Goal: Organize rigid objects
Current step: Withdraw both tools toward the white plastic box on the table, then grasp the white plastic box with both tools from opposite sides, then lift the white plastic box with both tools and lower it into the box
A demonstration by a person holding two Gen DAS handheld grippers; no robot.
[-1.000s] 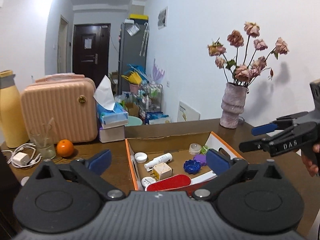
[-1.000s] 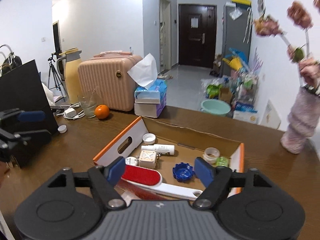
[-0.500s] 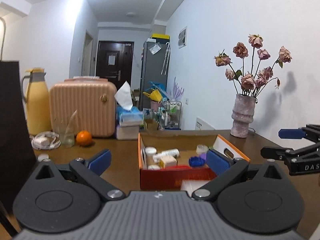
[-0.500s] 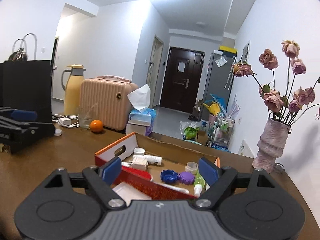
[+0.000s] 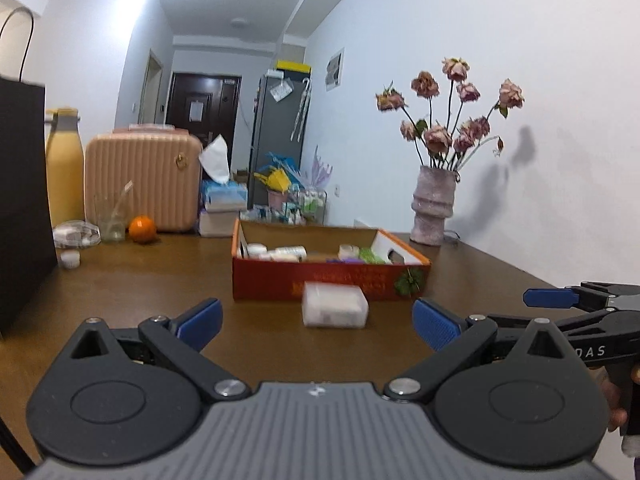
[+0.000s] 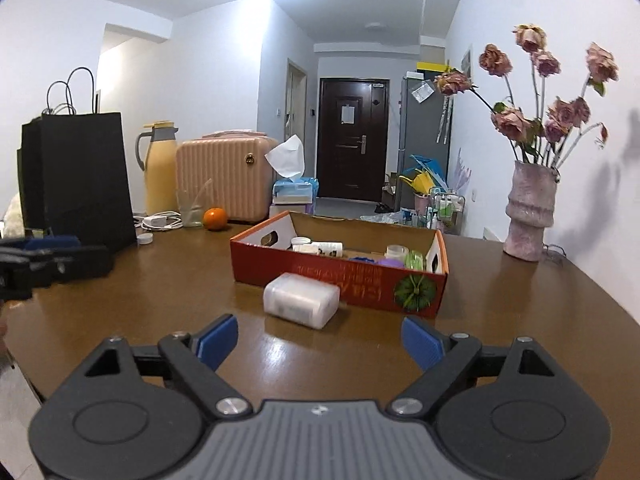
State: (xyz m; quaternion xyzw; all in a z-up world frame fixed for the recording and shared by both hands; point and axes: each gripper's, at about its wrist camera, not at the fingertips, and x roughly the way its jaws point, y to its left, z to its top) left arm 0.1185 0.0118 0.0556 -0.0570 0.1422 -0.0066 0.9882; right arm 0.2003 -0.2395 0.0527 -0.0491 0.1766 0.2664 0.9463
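Translucent white plastic case (image 6: 301,299), rounded corners, lies flat on the brown wooden surface (image 6: 520,300), just in front of the red cardboard box (image 6: 340,276), touching or nearly touching its front wall; cannot tell which. Box is open-topped, orange-edged flaps with hand slots, a green pumpkin print on the front right. Inside: white bottle lying down (image 6: 327,248), white jar (image 6: 396,252), purple cap (image 6: 390,263), green item (image 6: 414,259), blue piece barely showing. Contents partly hidden by the front wall.

Right gripper (image 6: 320,340) low over the surface, blue pads, jaws opening wide, nothing between them; case lies ahead of the gap, apart from the pads. Left gripper (image 5: 316,322) also spread open, empty, case ahead of it too. In the left wrist view the right gripper sits at the right edge with part of a hand (image 5: 612,400) on its handle.

Around: black paper bag (image 6: 80,176) far left, yellow thermos (image 6: 160,168), pink ribbed suitcase (image 6: 224,178), glass (image 6: 191,208), orange (image 6: 215,218), white charger with cable (image 6: 158,221), small white cap (image 6: 145,239), tissue box (image 6: 294,192), pink vase with dried roses (image 6: 530,216) far right.

Nothing stands between the grippers and the case. Bare surface on both sides of the box; surface edge curves away at right, wall close behind the vase.
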